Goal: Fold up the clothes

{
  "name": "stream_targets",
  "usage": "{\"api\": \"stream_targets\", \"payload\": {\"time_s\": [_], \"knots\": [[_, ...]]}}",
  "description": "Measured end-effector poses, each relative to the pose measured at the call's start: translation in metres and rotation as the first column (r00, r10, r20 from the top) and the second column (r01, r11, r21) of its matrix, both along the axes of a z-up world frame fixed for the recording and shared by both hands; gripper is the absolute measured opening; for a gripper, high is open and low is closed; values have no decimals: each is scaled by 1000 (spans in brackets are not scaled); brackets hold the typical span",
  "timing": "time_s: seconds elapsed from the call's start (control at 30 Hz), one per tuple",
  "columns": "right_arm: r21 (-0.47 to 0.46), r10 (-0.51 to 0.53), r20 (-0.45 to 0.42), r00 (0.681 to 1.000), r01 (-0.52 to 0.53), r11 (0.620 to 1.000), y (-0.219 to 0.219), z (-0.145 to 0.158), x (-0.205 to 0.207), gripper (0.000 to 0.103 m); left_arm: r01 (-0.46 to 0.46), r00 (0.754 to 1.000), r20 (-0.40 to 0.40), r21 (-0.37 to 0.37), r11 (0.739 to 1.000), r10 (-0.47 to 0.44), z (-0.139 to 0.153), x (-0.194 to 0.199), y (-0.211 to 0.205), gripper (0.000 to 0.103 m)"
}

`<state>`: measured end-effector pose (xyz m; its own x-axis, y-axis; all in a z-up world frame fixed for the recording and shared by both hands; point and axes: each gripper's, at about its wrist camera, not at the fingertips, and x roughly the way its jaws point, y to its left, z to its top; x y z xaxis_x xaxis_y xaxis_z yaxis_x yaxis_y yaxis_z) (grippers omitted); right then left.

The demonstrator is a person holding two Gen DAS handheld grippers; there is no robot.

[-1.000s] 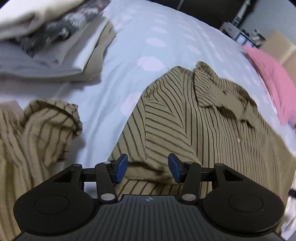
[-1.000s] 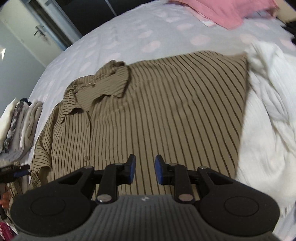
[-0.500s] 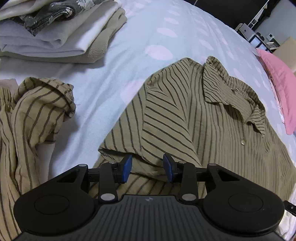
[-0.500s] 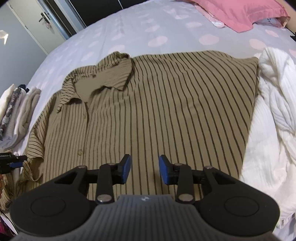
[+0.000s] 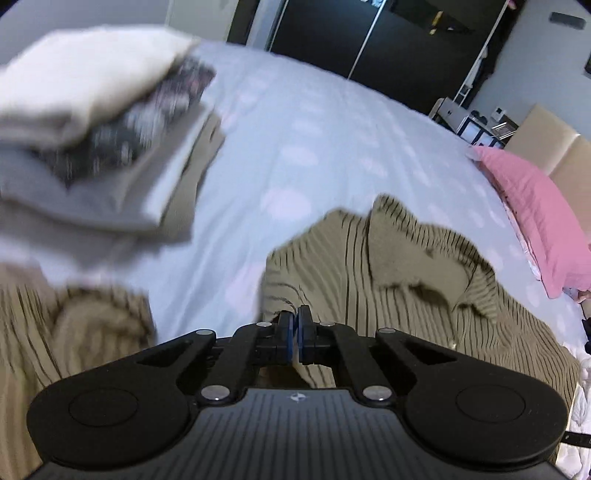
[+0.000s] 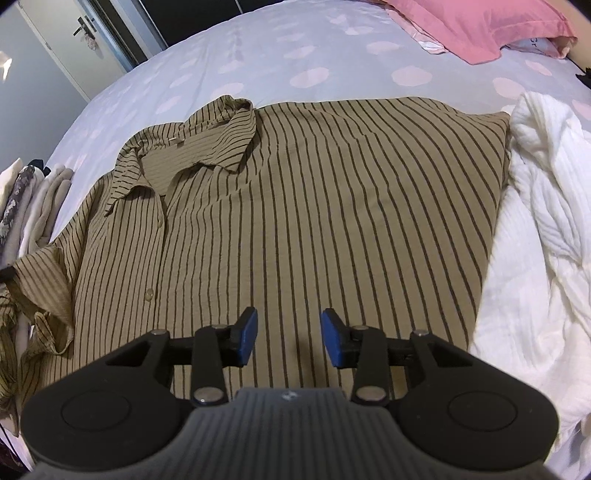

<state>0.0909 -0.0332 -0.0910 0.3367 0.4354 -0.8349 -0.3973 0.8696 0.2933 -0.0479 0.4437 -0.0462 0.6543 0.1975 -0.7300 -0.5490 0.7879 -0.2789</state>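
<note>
A tan shirt with dark stripes (image 6: 295, 203) lies spread on the bed, collar (image 6: 207, 147) to the left, front buttoned. My left gripper (image 5: 295, 325) is shut on the shirt's sleeve edge (image 5: 280, 310), and the cloth (image 5: 406, 295) rises in a fold in front of it. My right gripper (image 6: 289, 334) hovers over the lower body of the shirt. Its jaws are opening, and nothing is between them. The left wrist view is blurred by motion.
A stack of folded clothes (image 5: 92, 147) sits at the left on the pale dotted sheet (image 5: 314, 129). A second striped garment (image 5: 74, 332) lies crumpled near it. A white knit garment (image 6: 546, 221) borders the shirt's hem. A pink pillow (image 6: 472, 26) lies at the bed's far end.
My left gripper's jaws have come together on the sleeve edge and lifted it off the sheet. My right gripper's jaws have spread wider above the shirt.
</note>
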Motion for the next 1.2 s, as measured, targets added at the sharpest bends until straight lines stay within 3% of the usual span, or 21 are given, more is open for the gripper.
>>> {"api": "stream_targets", "payload": {"time_s": [0.1, 0.27, 0.5, 0.67, 0.73, 0.83, 0.93, 1.07, 1.2], "knots": [[-6, 5, 9, 1000, -5, 1000, 2, 0, 1, 42, -21, 1000, -5, 67, 998, 21, 25, 13, 17, 1], [1, 2, -9, 1000, -2, 1000, 3, -2, 5, 42, -53, 990, -116, 195, 979, 77, 43, 47, 54, 0], [-9, 22, -24, 999, -22, 1000, 11, -7, 9, 42, -22, 941, -297, 425, 905, 162, 21, 88, 95, 0], [-15, 27, -46, 999, -28, 999, 14, -12, 11, 42, 121, 924, -367, 554, 824, 110, -8, 107, 85, 1], [-18, 28, -49, 998, -29, 999, 16, -13, 12, 42, 133, 927, -362, 564, 815, 98, -14, 108, 81, 1], [-23, 31, -50, 998, -32, 999, 18, -13, 13, 42, 119, 944, -321, 532, 838, 70, -13, 101, 82, 5], [-29, 30, -41, 999, -31, 999, 17, -12, 13, 42, 100, 958, -283, 484, 869, 48, -6, 88, 80, 18], [-38, 14, -4, 1000, -14, 999, 9, -5, 14, 42, 74, 978, -206, 461, 884, 25, 9, 60, 61, 33], [-32, -6, 7, 1000, 6, 999, -8, 3, 14, 42, 97, 982, -190, 403, 910, -21, 21, 24, 30, 37]]}}
